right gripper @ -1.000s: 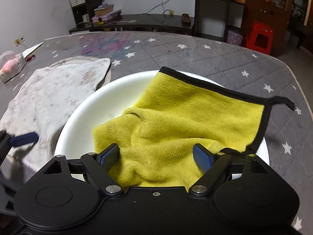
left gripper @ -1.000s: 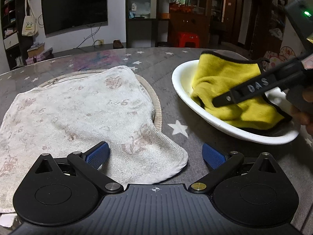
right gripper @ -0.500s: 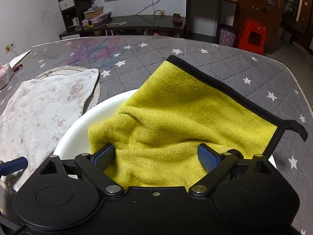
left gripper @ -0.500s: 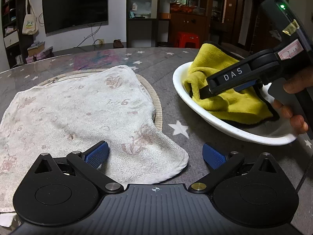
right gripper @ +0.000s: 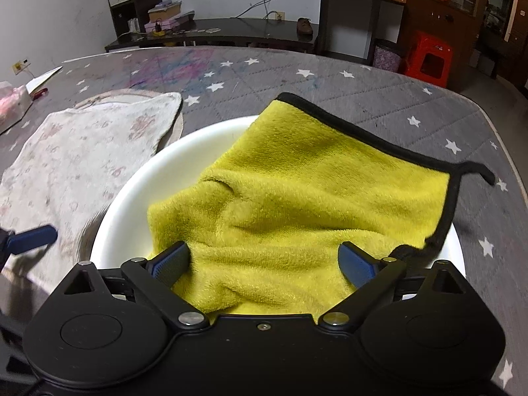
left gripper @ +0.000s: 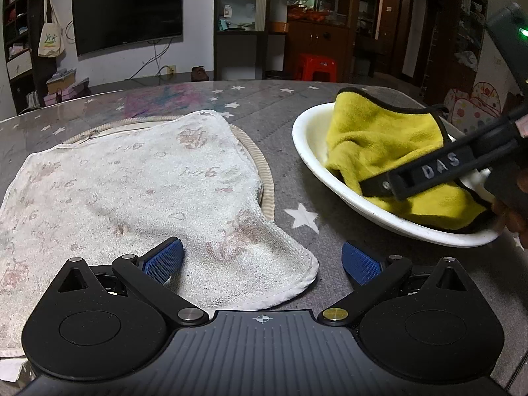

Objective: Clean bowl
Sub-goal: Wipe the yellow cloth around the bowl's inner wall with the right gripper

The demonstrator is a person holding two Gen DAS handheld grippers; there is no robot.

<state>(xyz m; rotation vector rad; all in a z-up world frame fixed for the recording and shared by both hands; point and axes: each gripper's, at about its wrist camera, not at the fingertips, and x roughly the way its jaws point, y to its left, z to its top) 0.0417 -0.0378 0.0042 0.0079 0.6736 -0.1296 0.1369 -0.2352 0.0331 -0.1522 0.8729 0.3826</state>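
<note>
A white bowl [left gripper: 307, 142] [right gripper: 132, 198] stands on the grey star-patterned table, right of centre. A yellow cloth with black trim [left gripper: 379, 142] [right gripper: 313, 191] lies crumpled in it and drapes over the far rim. My right gripper [right gripper: 264, 262] [left gripper: 366, 186] is open, its blue pads spread wide and pressed down on the cloth inside the bowl. My left gripper [left gripper: 262, 260] is open too, low over the table at the near corner of a white towel [left gripper: 132, 181], left of the bowl and holding nothing.
The patterned white towel [right gripper: 82, 151] lies spread over a round woven mat [left gripper: 260, 165]. A pink packet and papers [right gripper: 13, 99] sit at the table's far left. A hand [left gripper: 511, 217] holds the right gripper by the bowl's near rim.
The right gripper has swung lower and back across the bowl, dragging the yellow cloth with it; more of the bowl's white inside shows at the left. The left gripper has stayed put.
</note>
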